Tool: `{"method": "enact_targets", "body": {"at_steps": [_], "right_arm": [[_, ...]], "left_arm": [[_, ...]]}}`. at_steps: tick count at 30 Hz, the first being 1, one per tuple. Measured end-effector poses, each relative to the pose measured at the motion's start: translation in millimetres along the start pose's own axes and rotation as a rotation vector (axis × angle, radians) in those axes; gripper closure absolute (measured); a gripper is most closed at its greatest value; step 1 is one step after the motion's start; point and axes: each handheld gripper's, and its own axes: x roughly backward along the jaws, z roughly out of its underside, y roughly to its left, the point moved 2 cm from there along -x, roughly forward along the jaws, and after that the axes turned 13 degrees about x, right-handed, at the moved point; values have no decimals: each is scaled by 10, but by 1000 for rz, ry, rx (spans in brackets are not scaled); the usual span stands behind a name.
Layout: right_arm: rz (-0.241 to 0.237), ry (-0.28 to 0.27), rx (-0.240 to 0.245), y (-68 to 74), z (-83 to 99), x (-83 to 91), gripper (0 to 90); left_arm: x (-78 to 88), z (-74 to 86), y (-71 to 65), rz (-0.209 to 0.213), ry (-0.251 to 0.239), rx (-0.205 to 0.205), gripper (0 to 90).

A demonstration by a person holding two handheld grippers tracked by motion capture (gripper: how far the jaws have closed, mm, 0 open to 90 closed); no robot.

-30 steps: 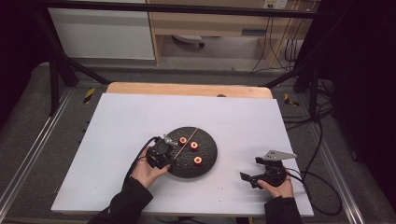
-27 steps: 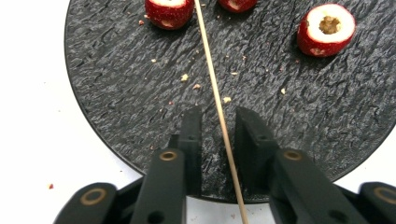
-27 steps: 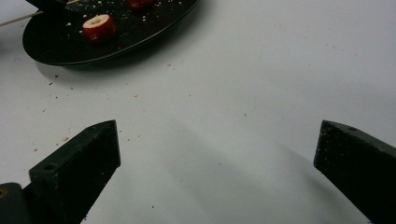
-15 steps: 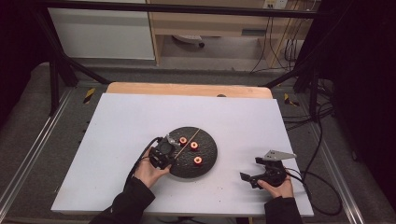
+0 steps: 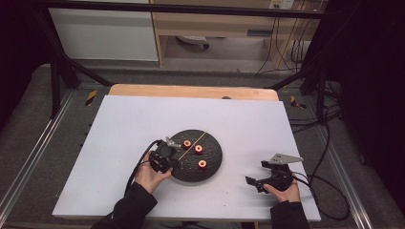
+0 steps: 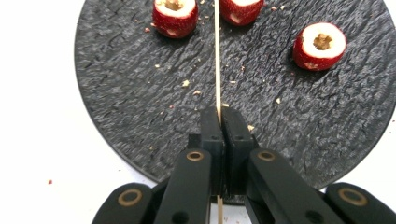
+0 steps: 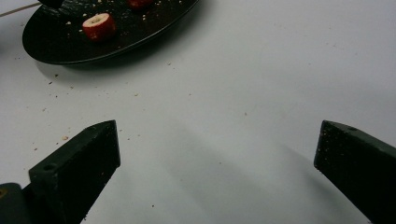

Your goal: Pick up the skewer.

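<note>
3 red fruit pieces [image 5: 198, 149] sit on the round black stone plate [image 5: 212, 164]. At the plate's 8 o'clock edge, the left gripper [image 6: 218, 135] pinches the thin wooden stick [image 6: 217, 60] tight. At 4 o'clock, the right gripper [image 7: 217, 154] rests with jaws wide apart.

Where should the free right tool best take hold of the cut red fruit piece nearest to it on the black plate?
Grip the red hollow-cored fruit piece across its round sides, coming from above. It stands cut face up on the round black slate plate, apart from the others. The open right tool looks wide enough.
</note>
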Motion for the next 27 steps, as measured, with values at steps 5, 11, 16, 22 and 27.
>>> {"method": "enact_targets", "body": {"at_steps": [5, 11, 16, 22, 27], "right_arm": [[3, 1, 3, -4, 1, -2, 9], [5, 4, 3, -3, 5, -14, 7], [7, 1, -2, -1, 3, -13, 7], [9, 2, -7, -1, 2, -19, 8], [13, 7, -12, -4, -1, -28, 8]], "left_arm": [[89, 55, 65, 32, -45, -6, 880], [185, 154, 156, 75, -99, -13, 881], [260, 261, 230, 100, -145, -8, 881], [357, 390, 321, 125, -187, -2, 881], [417, 511, 377, 139, -215, -4, 881]]}}
